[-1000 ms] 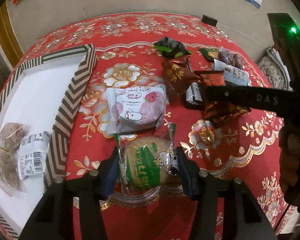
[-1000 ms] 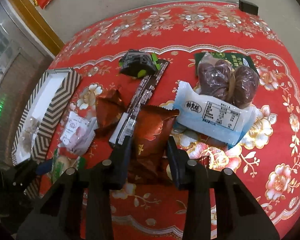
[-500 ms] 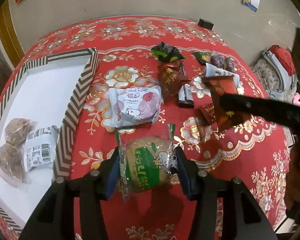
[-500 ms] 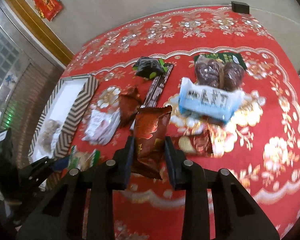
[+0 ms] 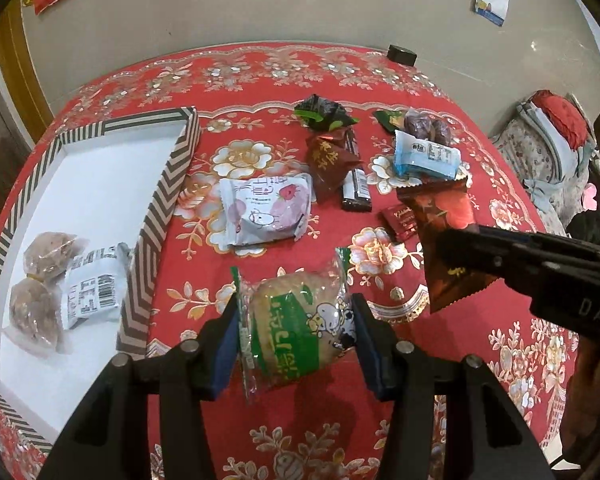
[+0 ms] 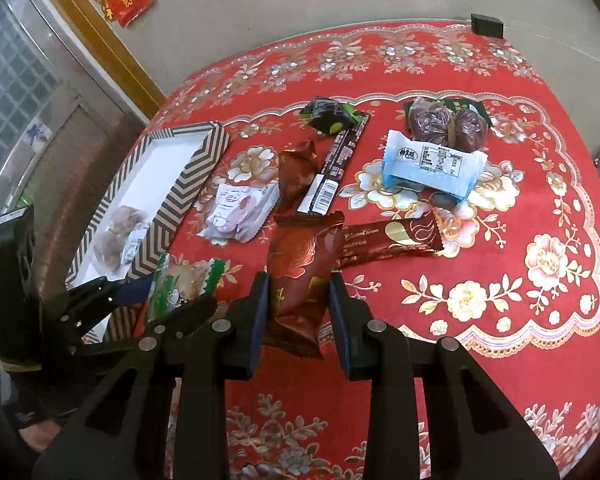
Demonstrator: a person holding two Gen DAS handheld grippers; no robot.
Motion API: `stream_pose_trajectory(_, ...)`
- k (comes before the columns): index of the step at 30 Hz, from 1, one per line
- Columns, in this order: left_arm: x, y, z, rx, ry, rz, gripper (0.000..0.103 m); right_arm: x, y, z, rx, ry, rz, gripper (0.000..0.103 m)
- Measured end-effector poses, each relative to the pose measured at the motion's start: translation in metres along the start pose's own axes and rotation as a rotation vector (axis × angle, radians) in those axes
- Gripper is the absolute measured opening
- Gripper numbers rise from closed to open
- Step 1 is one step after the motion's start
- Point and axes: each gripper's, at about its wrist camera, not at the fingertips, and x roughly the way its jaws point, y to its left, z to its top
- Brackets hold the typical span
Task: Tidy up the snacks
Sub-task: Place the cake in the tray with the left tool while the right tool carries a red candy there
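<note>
Both grippers rose off the worktop w/ snacks: left gripper fingers clamped the green bun pack, right gripper fingers held the maroon packet, prob. headed for the tray.

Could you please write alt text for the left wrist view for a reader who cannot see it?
The left tongs grip a green-labelled pastry packet above a red floral tablecloth. The striped tray to the left holds wrapped snacks; loose snacks lie ahead.
</note>
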Motion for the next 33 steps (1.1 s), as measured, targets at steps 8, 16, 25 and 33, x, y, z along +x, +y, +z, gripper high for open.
stream_pose_trajectory(8, -0.008, 0.008, -0.001, 0.002, -0.017, -0.011, 0.054, -0.001, 0.010, -0.002, -0.001, -0.004, -0.009, 0.028)
stream_pose_trajectory(16, -0.016, 0.015, 0.001, 0.010, -0.045, -0.029, 0.054, -0.002, 0.024, -0.003, -0.010, -0.010, -0.017, 0.028)
stream_pose_trajectory(25, -0.037, 0.065, 0.004, -0.067, -0.110, 0.007, 0.054, 0.010, 0.056, 0.005, -0.041, -0.007, -0.006, 0.028)
stream_pose_trajectory(33, -0.044, 0.123, -0.013, -0.110, -0.126, 0.076, 0.054, 0.035, 0.106, 0.018, -0.100, 0.003, 0.040, 0.028)
